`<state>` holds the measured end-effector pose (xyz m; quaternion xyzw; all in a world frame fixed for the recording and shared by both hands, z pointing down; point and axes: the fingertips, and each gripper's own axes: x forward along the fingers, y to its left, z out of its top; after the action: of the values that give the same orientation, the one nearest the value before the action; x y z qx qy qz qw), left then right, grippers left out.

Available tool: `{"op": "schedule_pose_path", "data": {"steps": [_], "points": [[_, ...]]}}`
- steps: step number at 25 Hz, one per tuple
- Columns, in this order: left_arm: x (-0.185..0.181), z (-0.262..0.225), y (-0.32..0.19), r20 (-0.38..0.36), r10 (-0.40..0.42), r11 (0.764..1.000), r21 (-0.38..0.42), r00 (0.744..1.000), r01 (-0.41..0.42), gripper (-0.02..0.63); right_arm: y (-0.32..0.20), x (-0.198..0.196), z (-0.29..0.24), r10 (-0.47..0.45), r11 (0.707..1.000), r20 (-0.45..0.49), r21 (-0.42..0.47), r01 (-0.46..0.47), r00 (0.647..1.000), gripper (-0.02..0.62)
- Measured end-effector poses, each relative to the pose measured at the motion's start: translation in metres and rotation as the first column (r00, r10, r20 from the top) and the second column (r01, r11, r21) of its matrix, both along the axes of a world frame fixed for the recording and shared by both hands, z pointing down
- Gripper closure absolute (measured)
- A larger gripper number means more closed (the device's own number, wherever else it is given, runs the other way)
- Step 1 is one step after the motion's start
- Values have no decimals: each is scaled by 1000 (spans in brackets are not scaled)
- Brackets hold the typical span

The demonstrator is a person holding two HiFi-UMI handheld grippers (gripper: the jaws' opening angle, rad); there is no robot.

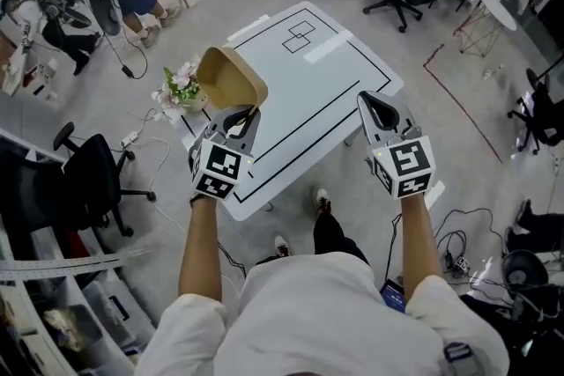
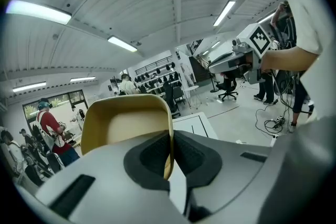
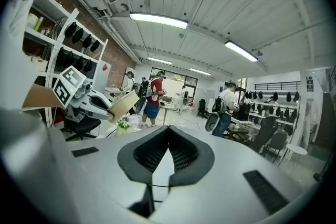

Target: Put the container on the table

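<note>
My left gripper [image 1: 240,117] is shut on the rim of a tan, open-topped container [image 1: 231,78], which it holds in the air over the near left edge of the white table [image 1: 344,66]. In the left gripper view the container [image 2: 126,124] fills the middle, its wall pinched between the dark pads [image 2: 152,157]. My right gripper [image 1: 377,108] hovers over the table's near right corner, shut with nothing in it. The right gripper view shows its pads [image 3: 185,153] meeting, and the container [image 3: 123,104] far off to the left.
The table has black lines and two small squares [image 1: 300,37] drawn on it. A pot of flowers [image 1: 181,85] stands on the floor at its left. Office chairs [image 1: 92,180], cables [image 1: 458,224] and several people surround the table.
</note>
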<state>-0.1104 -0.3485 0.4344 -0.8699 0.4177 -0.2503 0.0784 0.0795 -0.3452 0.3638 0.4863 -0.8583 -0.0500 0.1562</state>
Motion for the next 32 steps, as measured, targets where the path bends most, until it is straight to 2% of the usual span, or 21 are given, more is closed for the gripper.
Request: {"op": "schedule_pose_path", "data": {"steps": [5, 12, 19, 24, 29, 32], "points": [[24, 49, -86, 34, -36, 993, -109, 999, 39, 586, -82, 14, 26, -56, 997, -3, -53, 55, 998, 580], [50, 128, -199, 138, -42, 966, -249, 990, 76, 586, -187, 27, 73, -120, 983, 7, -140, 120, 993, 580], [58, 223, -272, 239, -9, 905, -411, 971, 110, 586, -250, 42, 120, -144, 965, -4, -224, 139, 990, 580], [54, 271, -291, 314, 17, 870, -473, 949, 141, 586, -267, 43, 136, -150, 955, 18, -257, 150, 988, 580], [57, 280, -304, 389, 50, 885, -444, 920, 140, 583, -267, 42, 145, -143, 950, 32, -274, 147, 989, 580], [58, 278, -307, 415, 68, 896, -425, 907, 127, 536, -260, 40, 146, -142, 951, 26, -273, 143, 990, 580]]}}
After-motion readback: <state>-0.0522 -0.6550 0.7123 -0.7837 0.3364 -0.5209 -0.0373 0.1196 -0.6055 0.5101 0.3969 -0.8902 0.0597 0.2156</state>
